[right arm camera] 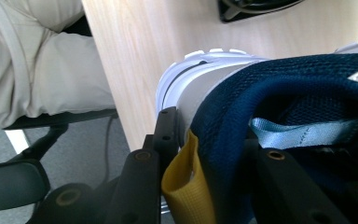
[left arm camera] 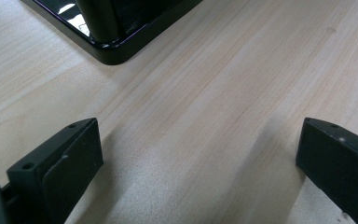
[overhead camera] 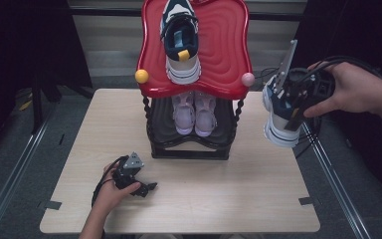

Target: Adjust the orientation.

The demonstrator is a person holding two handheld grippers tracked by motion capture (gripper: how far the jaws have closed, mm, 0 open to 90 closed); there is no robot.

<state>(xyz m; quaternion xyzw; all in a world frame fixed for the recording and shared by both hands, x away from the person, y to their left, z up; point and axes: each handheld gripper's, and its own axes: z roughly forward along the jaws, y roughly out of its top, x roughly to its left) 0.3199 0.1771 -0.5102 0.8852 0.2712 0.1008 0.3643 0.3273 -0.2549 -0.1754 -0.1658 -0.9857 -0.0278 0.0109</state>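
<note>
Carrying second sneaker [overhead camera: 281,122] toward two-tier shoe rack [overhead camera: 194,74] on worktop [overhead camera: 238,199]: right gripper [overhead camera: 291,107], right of rack, jaws pinching heel collar. Mate sneaker [overhead camera: 181,42] on red top tier. Next, likely: set beside mate. Left gripper [overhead camera: 146,188] resting before rack, jaws spread, empty.

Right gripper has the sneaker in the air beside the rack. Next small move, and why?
Probably carry it left and up over the red top shelf: the right gripper grips the navy-and-white sneaker by its heel collar, its mate sits there with bare space beside it, and pink shoes fill the lower shelf.
</note>
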